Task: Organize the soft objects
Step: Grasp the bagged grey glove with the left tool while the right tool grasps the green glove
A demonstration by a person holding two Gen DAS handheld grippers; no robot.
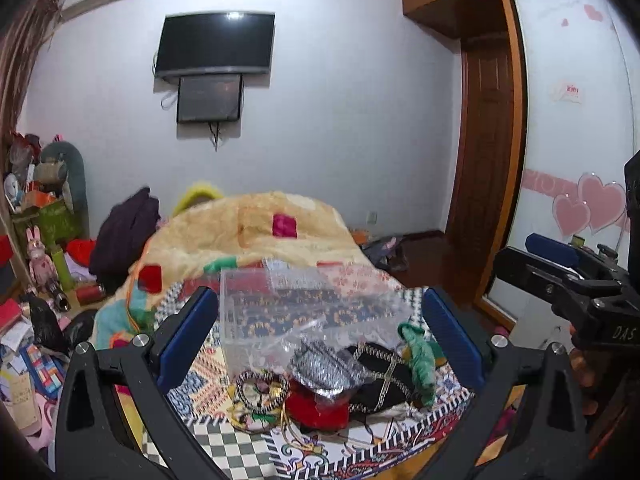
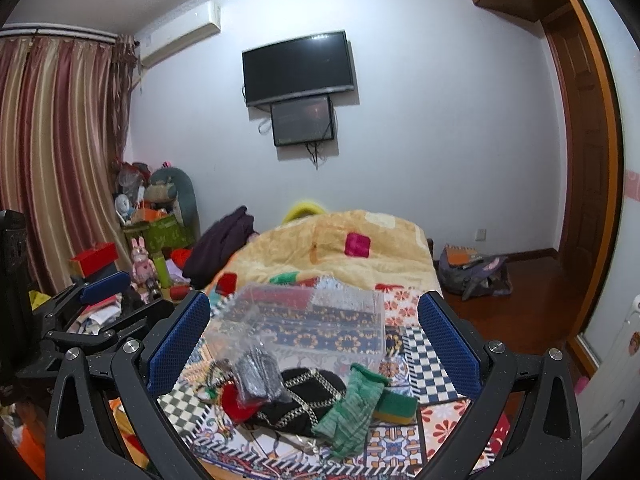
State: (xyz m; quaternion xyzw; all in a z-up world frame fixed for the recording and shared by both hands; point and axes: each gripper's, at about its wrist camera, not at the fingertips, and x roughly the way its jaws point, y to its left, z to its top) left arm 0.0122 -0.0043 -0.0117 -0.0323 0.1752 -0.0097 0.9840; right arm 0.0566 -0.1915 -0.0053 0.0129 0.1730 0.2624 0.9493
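A heap of soft items lies on the patterned bedspread (image 1: pixel 224 446): a black cloth with a silver chain (image 1: pixel 384 376), a green knitted piece (image 1: pixel 420 356), a red piece (image 1: pixel 320 406), a silvery grey piece in a clear bag (image 1: pixel 320 368) and a round patterned pouch (image 1: pixel 256 394). A clear plastic box (image 1: pixel 280 300) stands behind them. My left gripper (image 1: pixel 320 320) is open and empty above the heap. My right gripper (image 2: pixel 316 336) is open and empty over the same heap, with the green piece (image 2: pixel 352 408), black cloth (image 2: pixel 296 400) and box (image 2: pixel 316 316) between its fingers.
A yellow quilt (image 1: pixel 248 232) and a dark purple garment (image 1: pixel 128 236) lie further back on the bed. Toys, boxes and clutter (image 2: pixel 152 236) crowd the floor at the left. A backpack (image 2: pixel 472 272) sits on the wooden floor at the right. A wardrobe (image 1: pixel 576 120) stands at the right.
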